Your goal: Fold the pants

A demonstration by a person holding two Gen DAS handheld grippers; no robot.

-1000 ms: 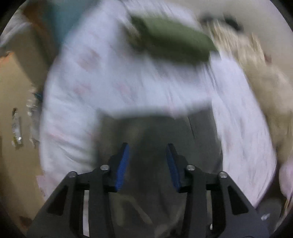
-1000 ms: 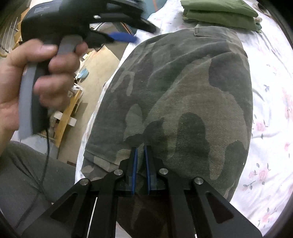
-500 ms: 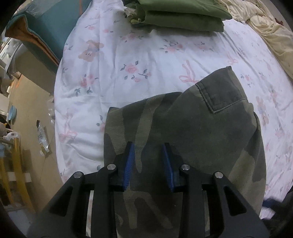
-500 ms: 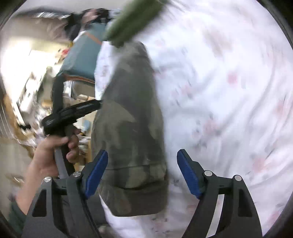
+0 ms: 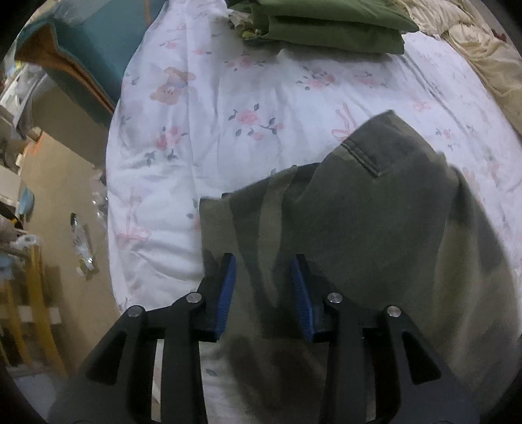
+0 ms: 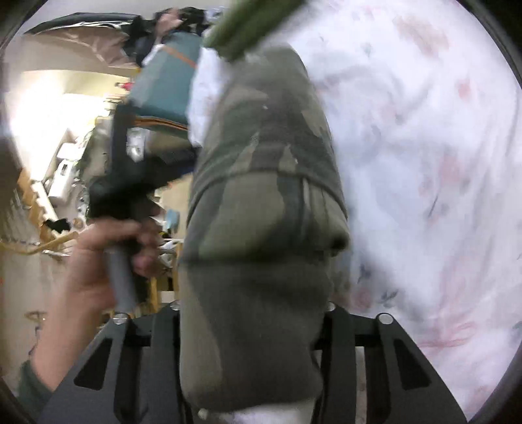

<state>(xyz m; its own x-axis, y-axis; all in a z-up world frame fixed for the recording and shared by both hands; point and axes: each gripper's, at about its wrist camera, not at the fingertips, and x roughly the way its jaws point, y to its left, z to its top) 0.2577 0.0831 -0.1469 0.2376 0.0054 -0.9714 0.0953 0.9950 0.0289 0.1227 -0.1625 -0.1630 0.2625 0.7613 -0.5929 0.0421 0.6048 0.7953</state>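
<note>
Since a moment ago my right gripper swung down around the camo pants – its fingertips are hidden, so I can't tell their spread – while my left gripper hovers spread at 6 o'clock; I'd pinch squarely, keeping the edges aligned

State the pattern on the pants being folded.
Camouflage in dark and olive green on the pants; clearest in the left wrist view.

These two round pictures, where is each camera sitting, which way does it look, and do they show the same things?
Left wrist: on the left gripper, looking along its open fingers over camouflage pants on the flowered bedsheet.
Right wrist: on the right gripper, pants bulging between its fingers; the left hand shows beside them.
Shared: pants, bedsheet, folded green clothes.
</note>
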